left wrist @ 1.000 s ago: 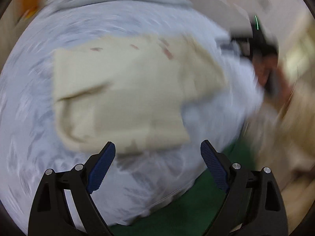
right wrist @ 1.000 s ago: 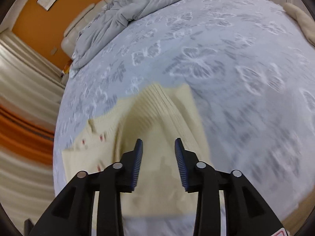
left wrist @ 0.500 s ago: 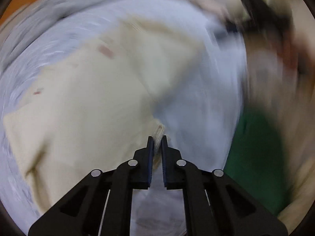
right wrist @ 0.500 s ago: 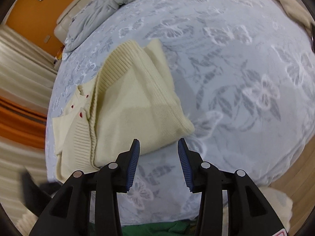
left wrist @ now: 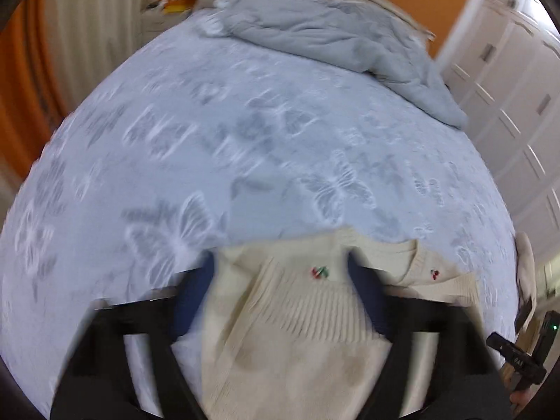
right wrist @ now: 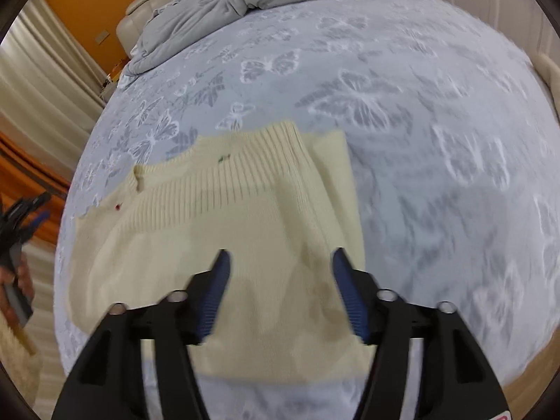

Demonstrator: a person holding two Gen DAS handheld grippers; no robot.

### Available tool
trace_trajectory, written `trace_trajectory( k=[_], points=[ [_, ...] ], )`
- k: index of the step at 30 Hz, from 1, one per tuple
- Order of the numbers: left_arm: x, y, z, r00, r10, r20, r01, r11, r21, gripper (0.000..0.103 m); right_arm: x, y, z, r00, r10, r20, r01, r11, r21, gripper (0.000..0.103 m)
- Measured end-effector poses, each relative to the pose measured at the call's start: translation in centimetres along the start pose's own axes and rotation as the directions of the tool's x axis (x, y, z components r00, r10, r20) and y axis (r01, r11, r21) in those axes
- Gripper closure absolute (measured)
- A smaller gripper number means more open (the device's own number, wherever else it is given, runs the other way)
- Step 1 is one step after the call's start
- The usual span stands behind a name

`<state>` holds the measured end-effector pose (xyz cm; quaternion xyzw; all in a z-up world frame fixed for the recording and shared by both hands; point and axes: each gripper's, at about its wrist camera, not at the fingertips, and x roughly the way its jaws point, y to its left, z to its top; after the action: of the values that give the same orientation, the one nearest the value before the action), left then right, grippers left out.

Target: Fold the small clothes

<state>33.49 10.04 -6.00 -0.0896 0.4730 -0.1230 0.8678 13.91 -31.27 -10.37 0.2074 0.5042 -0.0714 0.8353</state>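
Landmark: cream knit sweater (left wrist: 297, 315), lying folded on the pale blue butterfly-print bedspread (left wrist: 245, 147), near its front edge. Left gripper (left wrist: 280, 290): released, blue pads spread wide and blurred, straddling the sweater's ribbed band; the small red-and-green embroidered motif (left wrist: 320, 272) sits between the fingers; nothing clasped. Contact with the knit cannot be told. Beyond the sweater, at the far end of the bedspread, a rumpled grey duvet (left wrist: 332, 31). Right gripper (right wrist: 280, 290): also released, jaws apart, poised over the sweater's (right wrist: 227, 238) near right portion, plain knit showing between the pads; its folded right edge lies just outside the right finger.
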Motion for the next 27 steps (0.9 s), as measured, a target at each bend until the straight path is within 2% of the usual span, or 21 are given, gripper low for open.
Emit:
trace_trajectory(
  k=[2, 4, 8, 9, 10, 11, 12, 13, 15, 17, 19, 21, 22, 23, 24, 25, 26, 27],
  points=[
    [0.1, 0.0, -1.1, 1.0, -0.017, -0.006, 0.017, 1.0, 0.026, 0.024, 1.4, 0.4, 1.8, 0.999, -0.033, 0.001, 0.033, 0.999, -0.028, 0.04],
    [1.2, 0.0, -2.7, 0.998, -0.018, -0.066, 0.02, 0.999, 0.031, 0.02, 2.9, 0.6, 3.4, 0.998, -0.054, -0.012, 0.053, 0.998, -0.035, 0.038],
    [3.7, 0.3, -5.0, 0.985, -0.054, -0.164, 0.047, 0.998, -0.044, 0.021, 6.3, 0.9, 5.5, 0.996, -0.067, -0.055, 0.067, 0.998, -0.003, 0.037],
    [4.4, 0.4, -5.5, 0.981, -0.062, -0.186, 0.049, 0.996, -0.076, 0.025, 6.8, 1.0, 5.5, 0.995, -0.07, -0.067, 0.07, 0.998, 0.005, 0.041],
    [5.1, 0.7, -5.8, 0.977, -0.071, -0.203, 0.05, 0.993, -0.106, 0.052, 7.6, 1.1, 5.4, 0.993, -0.067, -0.099, 0.068, 0.998, 0.009, 0.08],
    [5.2, 0.8, -6.1, 0.973, -0.077, -0.216, 0.051, 0.991, -0.12, 0.097, 7.8, 1.2, 5.2, 0.99, -0.074, -0.118, 0.075, 0.997, 0.002, 0.094],
    [5.2, 1.1, -6.1, 0.969, -0.099, -0.225, 0.066, 0.986, -0.15, 0.095, 7.6, 1.6, 5.1, 0.991, -0.071, -0.115, 0.071, 0.997, -0.001, 0.094],
    [4.5, 1.3, -6.0, 0.973, -0.118, -0.198, 0.086, 0.982, -0.166, 0.096, 6.0, 2.0, 5.0, 0.997, -0.034, -0.065, 0.034, 0.999, -0.002, 0.095],
    [1.4, 1.2, -4.7, 0.983, -0.157, -0.098, 0.14, 0.977, -0.162, 0.096, 3.1, 2.6, 5.2, 1.0, 0.013, 0.012, -0.013, 1.0, -0.011, 0.095],
    [-0.5, 1.2, -3.2, 0.983, -0.175, -0.05, 0.164, 0.972, -0.167, 0.096, -0.5, 3.0, 6.5, 0.993, 0.061, 0.103, -0.061, 0.998, -0.005, 0.095],
    [-1.2, 1.4, -1.3, 0.987, -0.159, -0.022, 0.153, 0.971, -0.185, 0.096, -1.6, 3.0, 7.9, 0.988, 0.059, 0.142, -0.059, 0.998, -0.004, 0.095],
    [0.1, 1.4, -0.4, 0.994, -0.098, -0.037, 0.089, 0.978, -0.188, 0.094, 0.2, 2.4, 9.6, 0.993, 0.036, 0.116, -0.037, 0.999, 0.008, 0.088],
    [1.7, 1.5, -0.3, 0.995, -0.062, -0.074, 0.047, 0.982, -0.182, 0.09, 2.9, 1.8, 10.2, 0.998, 0.026, 0.048, -0.027, 0.999, 0.02, 0.08],
    [3.3, 1.5, -0.6, 0.992, -0.016, -0.121, -0.005, 0.985, -0.17, 0.088, 4.7, 1.2, 10.2, 1.0, -0.012, 0.0, 0.012, 0.999, 0.034, 0.079],
    [4.8, 1.6, -1.3, 0.982, 0.056, -0.182, -0.084, 0.985, -0.151, 0.088, 6.0, 0.6, 10.0, 0.996, -0.07, -0.046, 0.072, 0.996, 0.045, 0.078],
    [5.2, 1.8, -1.9, 0.975, 0.084, -0.207, -0.116, 0.982, -0.147, 0.088, 6.6, 0.0, 9.3, 0.99, -0.123, -0.075, 0.128, 0.99, 0.055, 0.078],
    [4.6, 2.2, -2.8, 0.978, 0.069, -0.195, -0.102, 0.981, -0.165, 0.081, 5.9, -0.3, 8.6, 0.993, -0.108, -0.054, 0.111, 0.991, 0.069, 0.078],
    [3.2, 2.7, -3.9, 0.988, 0.026, -0.155, -0.056, 0.979, -0.197, 0.073, 4.0, -0.8, 7.4, 0.998, -0.057, 0.002, 0.057, 0.994, 0.092, 0.076]
  ],
)
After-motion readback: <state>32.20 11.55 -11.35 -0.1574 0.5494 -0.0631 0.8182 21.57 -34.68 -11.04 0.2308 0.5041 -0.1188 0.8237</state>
